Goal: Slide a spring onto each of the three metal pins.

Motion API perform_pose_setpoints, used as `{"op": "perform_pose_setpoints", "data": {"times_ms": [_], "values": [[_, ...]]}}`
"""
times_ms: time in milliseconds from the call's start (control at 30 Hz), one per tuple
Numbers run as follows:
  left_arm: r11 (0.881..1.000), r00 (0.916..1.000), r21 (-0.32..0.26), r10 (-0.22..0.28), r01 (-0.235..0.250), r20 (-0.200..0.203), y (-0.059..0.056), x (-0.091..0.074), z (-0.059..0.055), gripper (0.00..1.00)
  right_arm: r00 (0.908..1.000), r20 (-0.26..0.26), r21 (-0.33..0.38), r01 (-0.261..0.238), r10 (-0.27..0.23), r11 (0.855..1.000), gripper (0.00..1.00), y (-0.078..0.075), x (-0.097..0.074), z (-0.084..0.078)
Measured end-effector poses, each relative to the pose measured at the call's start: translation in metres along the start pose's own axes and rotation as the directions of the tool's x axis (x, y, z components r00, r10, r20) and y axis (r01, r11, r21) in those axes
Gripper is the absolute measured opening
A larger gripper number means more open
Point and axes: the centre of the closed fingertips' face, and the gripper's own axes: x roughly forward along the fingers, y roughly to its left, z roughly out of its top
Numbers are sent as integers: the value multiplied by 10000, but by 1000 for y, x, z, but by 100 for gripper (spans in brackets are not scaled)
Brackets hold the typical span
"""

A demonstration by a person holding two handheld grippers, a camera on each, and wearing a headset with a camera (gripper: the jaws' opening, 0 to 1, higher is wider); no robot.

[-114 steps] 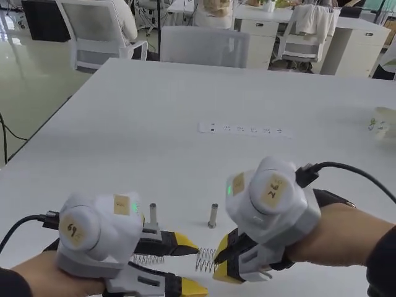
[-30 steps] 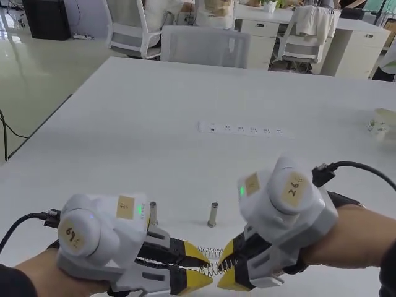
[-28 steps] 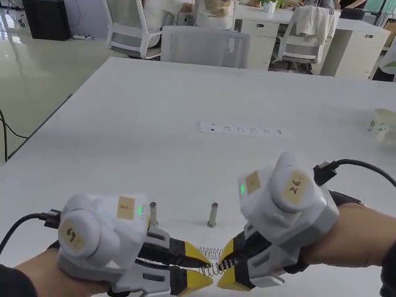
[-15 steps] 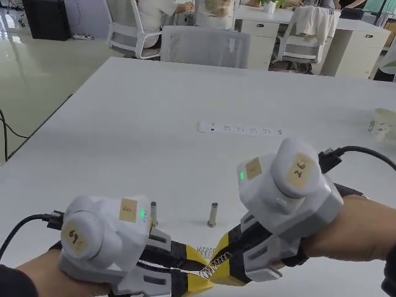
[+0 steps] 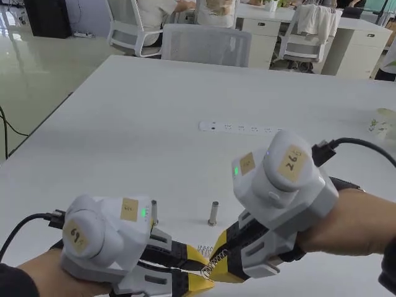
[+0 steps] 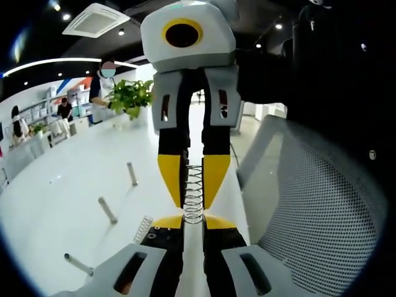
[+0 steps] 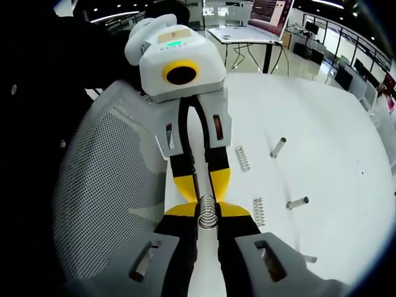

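A short steel spring (image 5: 211,265) hangs just above the white table (image 5: 154,124), spanning both grippers' yellow tips. My left gripper (image 5: 197,268) is shut on one end and my right gripper (image 5: 218,260) is shut on the other. In the left gripper view the spring (image 6: 193,189) runs from my own jaws (image 6: 193,220) up into the right gripper's. The right gripper view (image 7: 207,210) shows the spring (image 7: 207,215) end-on. Two upright metal pins (image 5: 153,213) (image 5: 214,213) stand just beyond the tips. Three pins (image 6: 131,174) (image 6: 107,210) (image 6: 79,265) appear in the left gripper view.
Two loose springs (image 7: 242,158) (image 7: 258,211) lie on the table by the pins. A white power strip (image 5: 244,129) lies mid-table, and a pale cup (image 5: 385,120) sits at the right edge. A grey mesh chair (image 5: 206,44) stands at the far edge.
My right gripper has lifted and tipped, so the spring now slants between the tips instead of lying level. The left gripper has closed in on the spring's end.
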Motion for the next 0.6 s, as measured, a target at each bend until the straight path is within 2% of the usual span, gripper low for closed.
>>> {"op": "perform_pose_setpoints", "data": {"times_ms": [133, 333, 600], "values": [[9999, 9999, -111, -14, 13, -123, 0, 0, -3, 4, 9999, -103, -14, 114, -114, 9999, 8, -4, -2, -2], [9991, 9999, -396, 125, -127, -60, 3, -3, -5, 10, 9994, -226, 86, 255, -253, 9996, 8, -9, -5, -7], [9957, 9988, -795, 485, -485, -21, 11, -9, -9, 24, 9989, -344, 206, 326, -319, 9993, 8, -11, -6, -13]]}}
